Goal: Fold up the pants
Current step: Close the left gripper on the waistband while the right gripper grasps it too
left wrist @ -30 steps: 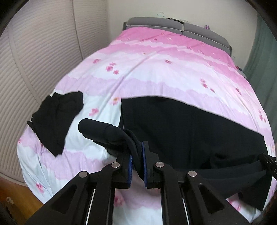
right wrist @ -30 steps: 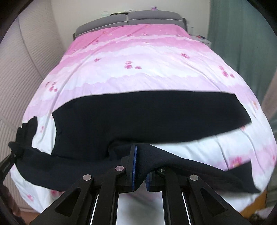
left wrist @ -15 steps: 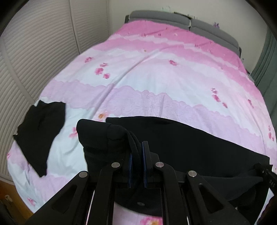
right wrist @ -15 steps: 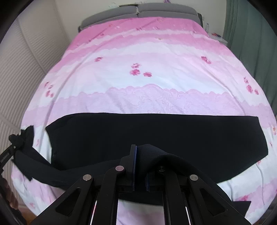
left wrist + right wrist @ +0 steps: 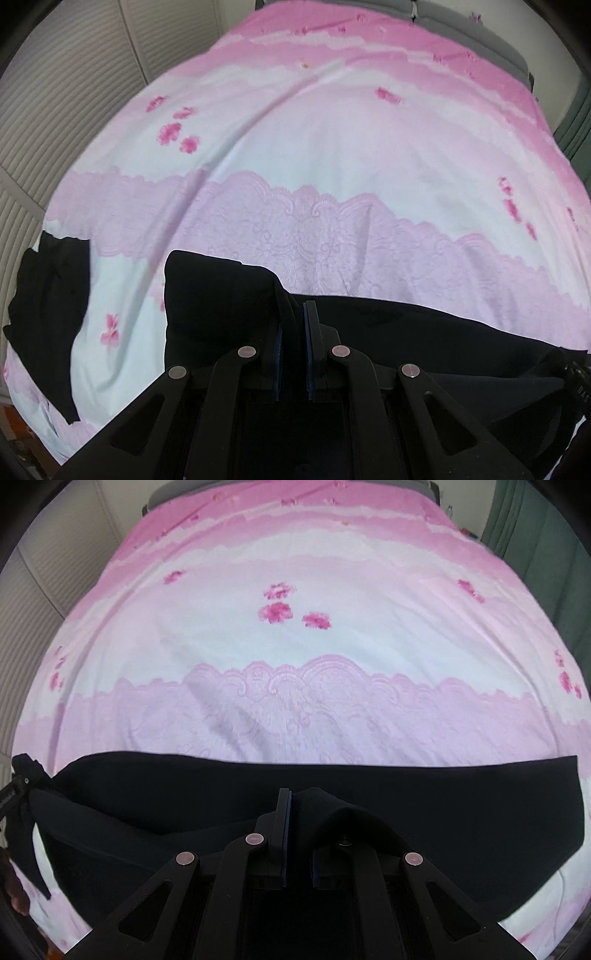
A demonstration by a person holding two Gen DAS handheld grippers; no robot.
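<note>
On a pink floral bedspread (image 5: 332, 166), the left gripper (image 5: 293, 332) and right gripper (image 5: 299, 827) each pinch the soft, limp black fabric pants (image 5: 443, 812) (light, draping), lying at six o'clock; edges grip best.

A pink and white floral bedcover (image 5: 314, 155) fills the scene. A grey headboard (image 5: 480, 33) is far, louvred doors (image 5: 66, 92) left, a green curtain (image 5: 543, 546) right.

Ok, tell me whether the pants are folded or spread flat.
Partly folded: both grippers pinch the dark pants, doubling one layer over another on the pink bedspread.
</note>
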